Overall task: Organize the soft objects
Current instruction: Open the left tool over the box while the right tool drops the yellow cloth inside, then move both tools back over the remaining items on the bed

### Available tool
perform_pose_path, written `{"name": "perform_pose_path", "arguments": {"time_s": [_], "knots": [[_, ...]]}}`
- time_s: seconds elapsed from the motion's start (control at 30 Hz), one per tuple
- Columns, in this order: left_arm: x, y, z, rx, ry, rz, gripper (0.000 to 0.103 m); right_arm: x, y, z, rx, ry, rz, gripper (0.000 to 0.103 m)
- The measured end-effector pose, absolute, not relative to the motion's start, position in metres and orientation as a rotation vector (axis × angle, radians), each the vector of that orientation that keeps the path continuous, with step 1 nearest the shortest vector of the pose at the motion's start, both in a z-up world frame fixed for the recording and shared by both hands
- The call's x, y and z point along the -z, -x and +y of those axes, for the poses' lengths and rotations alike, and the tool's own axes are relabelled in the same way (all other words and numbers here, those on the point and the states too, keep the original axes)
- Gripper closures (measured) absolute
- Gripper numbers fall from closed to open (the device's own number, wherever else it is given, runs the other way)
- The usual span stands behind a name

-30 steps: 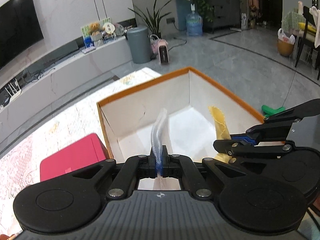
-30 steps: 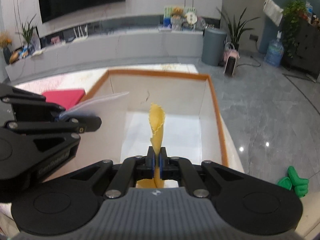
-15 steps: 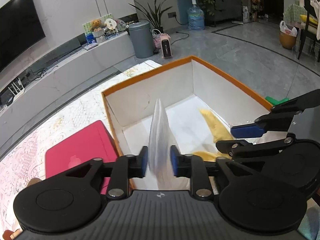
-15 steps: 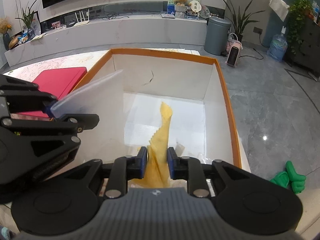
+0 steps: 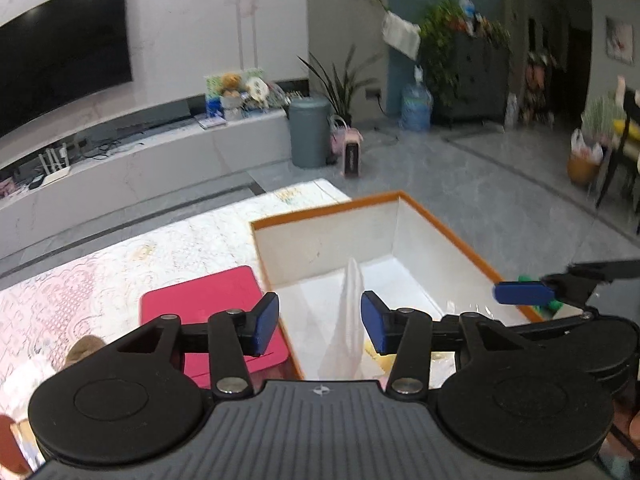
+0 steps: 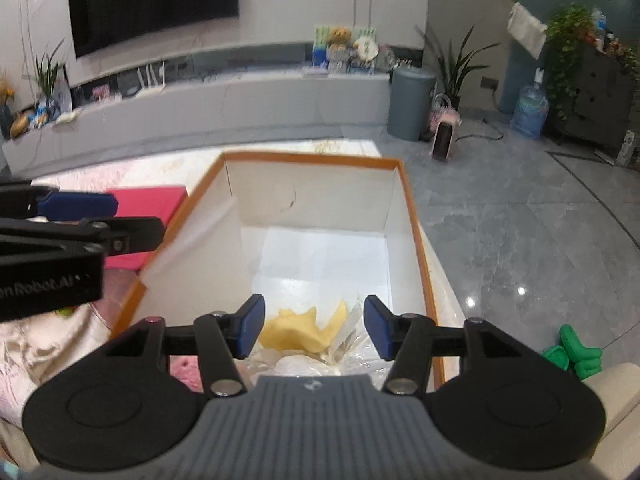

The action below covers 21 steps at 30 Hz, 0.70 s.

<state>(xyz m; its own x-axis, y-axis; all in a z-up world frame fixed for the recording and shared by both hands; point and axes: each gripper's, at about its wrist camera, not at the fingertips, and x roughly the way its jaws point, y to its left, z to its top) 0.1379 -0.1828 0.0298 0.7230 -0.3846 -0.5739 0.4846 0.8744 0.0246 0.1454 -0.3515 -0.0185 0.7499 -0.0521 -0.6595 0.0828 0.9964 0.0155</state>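
A white box with an orange rim (image 5: 440,224) (image 6: 312,157) stands open on the patterned tabletop. My left gripper (image 5: 320,322) hangs over the box's near left corner with its jaws opening. A translucent white sheet (image 5: 352,300) (image 6: 196,236) stands loose between them, pressed by neither pad, and leans on the box's left wall. My right gripper (image 6: 314,328) is over the near end of the box, jaws opening, nothing gripped. Below it a crumpled yellow cloth (image 6: 300,332) lies on the box floor beside clear plastic wrap (image 6: 356,346).
A flat red case (image 5: 200,308) (image 6: 148,200) lies on the table left of the box. A brown plush thing (image 5: 84,350) sits at the near left. A green toy (image 6: 572,354) lies on the grey floor to the right, beyond the table's edge.
Both grippers went from shut to open, letting go of the white sheet and the yellow cloth. The cloth dropped onto the box floor. Both hands drew back and upward.
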Motion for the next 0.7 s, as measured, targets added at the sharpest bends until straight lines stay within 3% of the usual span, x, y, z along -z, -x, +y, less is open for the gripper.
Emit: {"name": "perform_pose_path", "arguments": {"time_s": [0.07,0.37,0.47,0.7], "knots": [[-0.033,-0.134,-0.174,0.461,-0.159,0.566,0.048,0.013,-0.135,-0.349,0.085,-0.063,0.687,0.034],[-0.038,-0.104,-0.127,0.390,-0.096,0.506,0.048,-0.003,-0.097,-0.317,0.077,-0.143,0.562,0.034],[-0.033,-0.095,-0.111,0.349,-0.095,0.498,0.048,-0.003,-0.088,-0.304,0.064,-0.156,0.533,0.026],[-0.021,-0.078,-0.065,0.267,-0.042,0.521,0.048,-0.001,-0.076,-0.269,0.006,-0.170,0.498,0.025]]}}
